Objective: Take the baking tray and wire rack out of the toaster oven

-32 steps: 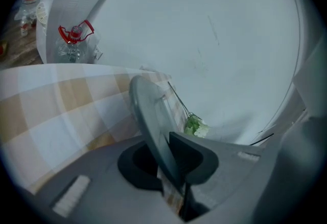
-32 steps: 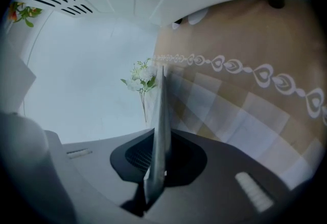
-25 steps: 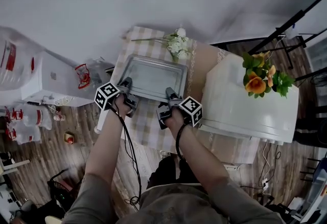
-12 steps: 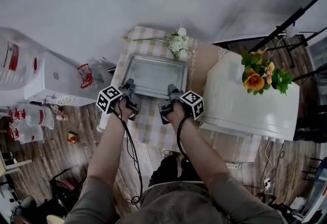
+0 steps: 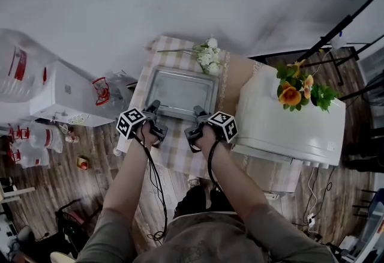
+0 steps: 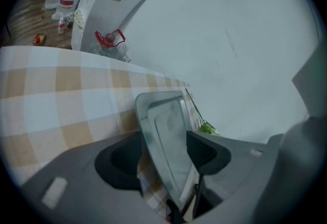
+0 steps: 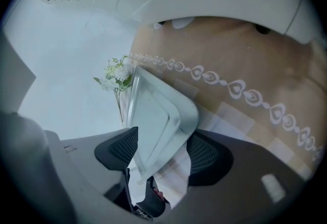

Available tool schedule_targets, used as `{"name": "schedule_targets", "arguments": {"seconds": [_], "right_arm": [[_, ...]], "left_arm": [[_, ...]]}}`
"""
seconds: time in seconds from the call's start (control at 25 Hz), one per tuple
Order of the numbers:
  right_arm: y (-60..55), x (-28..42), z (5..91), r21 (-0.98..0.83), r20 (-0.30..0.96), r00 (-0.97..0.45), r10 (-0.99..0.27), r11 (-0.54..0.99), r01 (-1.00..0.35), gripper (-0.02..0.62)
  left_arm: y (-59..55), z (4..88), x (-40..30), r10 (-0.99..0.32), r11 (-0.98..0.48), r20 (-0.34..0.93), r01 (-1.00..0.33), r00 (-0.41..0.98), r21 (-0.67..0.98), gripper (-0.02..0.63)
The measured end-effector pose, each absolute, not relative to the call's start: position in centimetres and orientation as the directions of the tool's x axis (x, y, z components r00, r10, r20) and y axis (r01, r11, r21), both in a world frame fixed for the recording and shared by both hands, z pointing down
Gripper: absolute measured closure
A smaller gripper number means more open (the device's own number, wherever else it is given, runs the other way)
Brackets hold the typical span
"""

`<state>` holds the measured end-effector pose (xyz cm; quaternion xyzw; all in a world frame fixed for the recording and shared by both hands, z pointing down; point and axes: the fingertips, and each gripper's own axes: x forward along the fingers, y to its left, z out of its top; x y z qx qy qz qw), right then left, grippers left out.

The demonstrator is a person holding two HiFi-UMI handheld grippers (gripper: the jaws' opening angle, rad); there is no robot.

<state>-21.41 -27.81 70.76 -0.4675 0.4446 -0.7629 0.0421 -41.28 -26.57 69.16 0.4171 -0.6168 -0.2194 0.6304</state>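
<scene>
Head view: high above the table (image 5: 174, 154), facing steeply down. Far off, so the whole tray (image 5: 182, 90) sits small at centre.

Left gripper view: low at the tray's (image 6: 171, 141) near-left corner, very close, facing across the table to the far wall (image 6: 230, 39). Dispenser (image 6: 110, 3) stands far left.

Right gripper view: low at the tray's (image 7: 158, 115) near-right corner, equally close, facing far. Flowers (image 7: 116, 75) lie beyond.

Shared: tray in all three views. Dispenser (image 5: 66, 96) in head and left gripper views. Flowers (image 5: 207, 54) in head and right gripper views.

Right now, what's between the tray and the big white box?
Only bare brown cloth with a heart-patterned edge lies between the tray and the white box, seen in the head view.
</scene>
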Motion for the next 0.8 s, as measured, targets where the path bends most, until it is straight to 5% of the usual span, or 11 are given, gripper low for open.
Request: {"name": "schedule_targets", "arguments": {"seconds": [0.8], "right_arm": [[-20.4,-21.0,63.4,-0.802,0.590,-0.678,-0.439,-0.418,-0.427,0.308]], "left_arm": [[-19.8,62.1,-40.0,-0.849,0.480,0.519,-0.273,0.093,0.834,0.337]]}}
